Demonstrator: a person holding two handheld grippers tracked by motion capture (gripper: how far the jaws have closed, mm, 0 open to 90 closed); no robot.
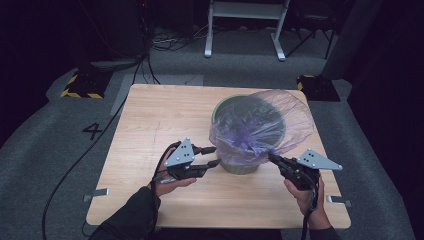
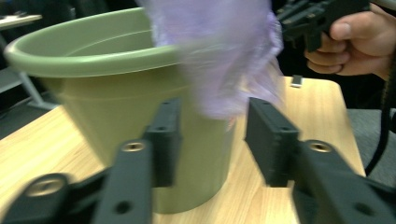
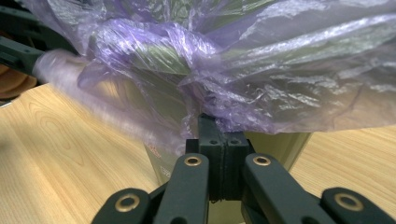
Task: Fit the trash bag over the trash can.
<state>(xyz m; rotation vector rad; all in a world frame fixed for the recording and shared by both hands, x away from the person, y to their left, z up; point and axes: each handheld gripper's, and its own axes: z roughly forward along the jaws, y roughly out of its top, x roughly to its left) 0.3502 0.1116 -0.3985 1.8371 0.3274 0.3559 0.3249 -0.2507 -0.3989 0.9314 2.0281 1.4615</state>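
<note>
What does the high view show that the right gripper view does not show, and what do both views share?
High view alone: the whole wooden table, the grey floor with a painted 4, both forearms, and the left gripper, open beside the green pot. Right gripper view alone: the right gripper up close, its jaws pressed shut on a fold of the purple bag. Both: the bag draped over the pot, the pot's wall and the tabletop.

On the table (image 1: 150, 125), right of the frame's centre, stands the pot (image 1: 240, 165) with the bag (image 1: 265, 122) draped over it, the left gripper (image 1: 212, 156) left, the right gripper (image 1: 272, 157) lower right.
</note>
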